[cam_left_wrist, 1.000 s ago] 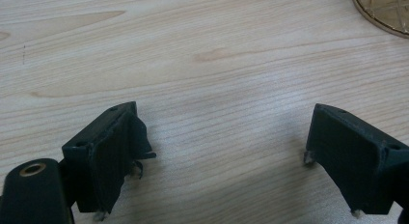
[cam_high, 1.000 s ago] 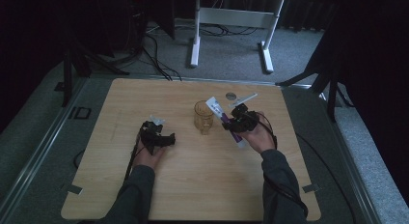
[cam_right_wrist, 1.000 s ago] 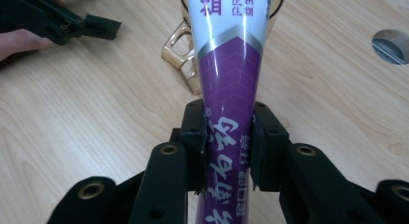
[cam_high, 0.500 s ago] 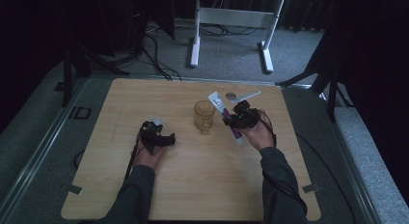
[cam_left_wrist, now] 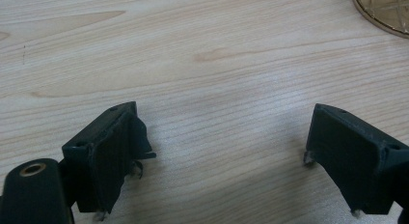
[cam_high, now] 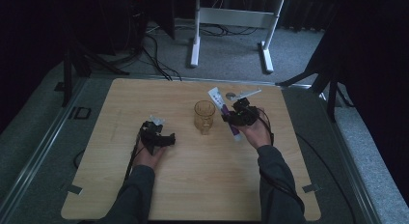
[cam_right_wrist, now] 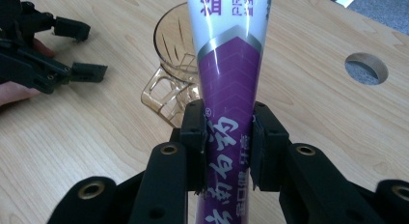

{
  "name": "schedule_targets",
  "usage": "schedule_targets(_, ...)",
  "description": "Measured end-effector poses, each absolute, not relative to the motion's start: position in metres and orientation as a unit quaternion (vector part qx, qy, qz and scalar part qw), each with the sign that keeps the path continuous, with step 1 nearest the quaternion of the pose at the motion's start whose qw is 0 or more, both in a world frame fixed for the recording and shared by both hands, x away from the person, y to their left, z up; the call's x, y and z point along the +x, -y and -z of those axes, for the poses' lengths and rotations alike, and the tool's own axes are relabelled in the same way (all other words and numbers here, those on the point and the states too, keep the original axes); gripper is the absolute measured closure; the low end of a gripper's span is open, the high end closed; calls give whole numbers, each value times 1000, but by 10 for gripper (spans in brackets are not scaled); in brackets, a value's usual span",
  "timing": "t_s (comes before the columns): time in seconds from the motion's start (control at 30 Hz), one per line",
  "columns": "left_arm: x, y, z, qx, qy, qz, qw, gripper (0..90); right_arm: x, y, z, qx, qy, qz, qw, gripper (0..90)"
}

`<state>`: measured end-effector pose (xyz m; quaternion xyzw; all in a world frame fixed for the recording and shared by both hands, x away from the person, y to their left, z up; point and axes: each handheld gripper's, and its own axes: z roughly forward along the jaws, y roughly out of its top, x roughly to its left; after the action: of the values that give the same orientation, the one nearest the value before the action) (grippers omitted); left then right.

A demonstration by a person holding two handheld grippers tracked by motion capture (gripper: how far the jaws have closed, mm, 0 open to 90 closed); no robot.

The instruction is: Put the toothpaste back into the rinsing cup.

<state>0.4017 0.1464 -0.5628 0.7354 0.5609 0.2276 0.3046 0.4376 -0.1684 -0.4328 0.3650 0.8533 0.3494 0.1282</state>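
A purple and white toothpaste tube (cam_right_wrist: 226, 64) stands tilted between the jaws of my right gripper (cam_right_wrist: 226, 132), which is shut on its purple lower part. In the high view the right gripper (cam_high: 231, 119) holds the tube (cam_high: 218, 99) just right of an amber glass mug (cam_high: 204, 116), white end toward the far side. The mug (cam_right_wrist: 169, 60) stands right behind the tube. My left gripper (cam_high: 169, 138) rests on the table left of the mug, open. Its jaws (cam_left_wrist: 224, 122) stand wide apart over bare wood, and the mug's base (cam_left_wrist: 386, 9) shows at the top right corner.
A round hole (cam_high: 230, 95) in the wooden table (cam_high: 144, 195) lies beyond the right gripper, with a white elongated object (cam_high: 247, 93) beside it. The left gripper (cam_right_wrist: 89, 50) shows farther off in the right gripper view. A white stand (cam_high: 231, 21) is on the floor past the far edge.
The tube's white end has swung a little toward the far side of the table. Both hands stay where they were.
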Motion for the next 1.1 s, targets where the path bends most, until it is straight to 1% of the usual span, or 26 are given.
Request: schedule_targets(1.1,402,-146,563,735,-561,-228,305,118,452,165,424,382,-817,-411,131,717)
